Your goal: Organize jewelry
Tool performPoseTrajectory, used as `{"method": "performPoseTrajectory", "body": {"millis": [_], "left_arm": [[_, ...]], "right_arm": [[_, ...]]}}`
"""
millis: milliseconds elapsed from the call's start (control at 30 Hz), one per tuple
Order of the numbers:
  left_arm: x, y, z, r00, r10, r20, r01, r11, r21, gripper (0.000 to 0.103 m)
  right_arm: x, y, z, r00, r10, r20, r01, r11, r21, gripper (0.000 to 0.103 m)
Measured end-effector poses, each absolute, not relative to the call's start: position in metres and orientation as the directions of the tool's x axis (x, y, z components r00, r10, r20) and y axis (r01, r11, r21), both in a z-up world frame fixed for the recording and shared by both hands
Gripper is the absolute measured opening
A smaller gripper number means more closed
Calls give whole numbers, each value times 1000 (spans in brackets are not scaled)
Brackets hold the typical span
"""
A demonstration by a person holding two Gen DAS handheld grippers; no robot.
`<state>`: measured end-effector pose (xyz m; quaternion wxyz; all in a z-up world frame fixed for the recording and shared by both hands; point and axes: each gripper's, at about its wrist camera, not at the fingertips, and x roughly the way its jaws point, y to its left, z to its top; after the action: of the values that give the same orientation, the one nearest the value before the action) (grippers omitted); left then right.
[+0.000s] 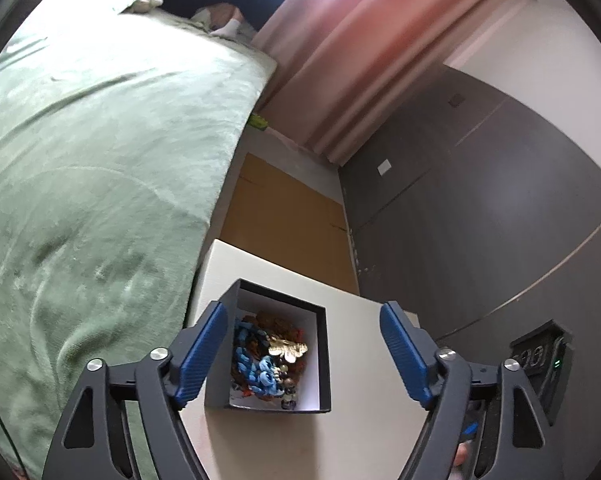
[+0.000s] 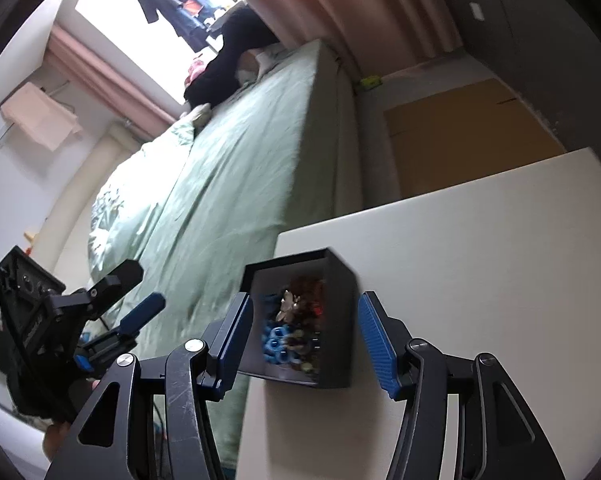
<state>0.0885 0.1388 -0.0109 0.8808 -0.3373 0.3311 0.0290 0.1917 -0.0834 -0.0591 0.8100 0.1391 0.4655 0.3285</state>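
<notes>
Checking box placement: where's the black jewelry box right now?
The open black square jewelry box sits on the white tabletop near its edge beside the green-covered bed, centred low in both wrist views.

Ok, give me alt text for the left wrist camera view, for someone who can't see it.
An open black box of mixed jewelry, blue, brown and gold pieces, sits on a white table between the left gripper's open blue-padded fingers. A bed with a green blanket fills the left side; pink curtains hang behind.
</notes>
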Motion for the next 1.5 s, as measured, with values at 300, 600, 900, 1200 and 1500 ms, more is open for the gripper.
{"method": "performPoseTrajectory", "body": {"millis": [300, 600, 900, 1200, 1500], "left_arm": [[86, 94, -6, 767, -121, -631, -226, 868, -442, 90], [69, 58, 0, 775, -66, -629, -199, 919, -341, 97], [49, 28, 7, 806, -33, -591, -176, 940, -293, 102], [20, 7, 9, 812, 3, -583, -207, 936, -283, 102], [17, 0, 7, 807, 36, -590, -215, 948, -236, 102]], "right_arm": [[181, -129, -39, 423, 609, -671, -360, 792, 492, 63], [163, -157, -21, 460, 585, -668, -378, 810, 449, 74], [145, -171, -15, 492, 508, -707, -379, 856, 352, 86], [126, -182, -9, 499, 488, -716, -405, 862, 304, 103], [117, -193, -10, 497, 484, -720, -406, 863, 300, 103]]}}
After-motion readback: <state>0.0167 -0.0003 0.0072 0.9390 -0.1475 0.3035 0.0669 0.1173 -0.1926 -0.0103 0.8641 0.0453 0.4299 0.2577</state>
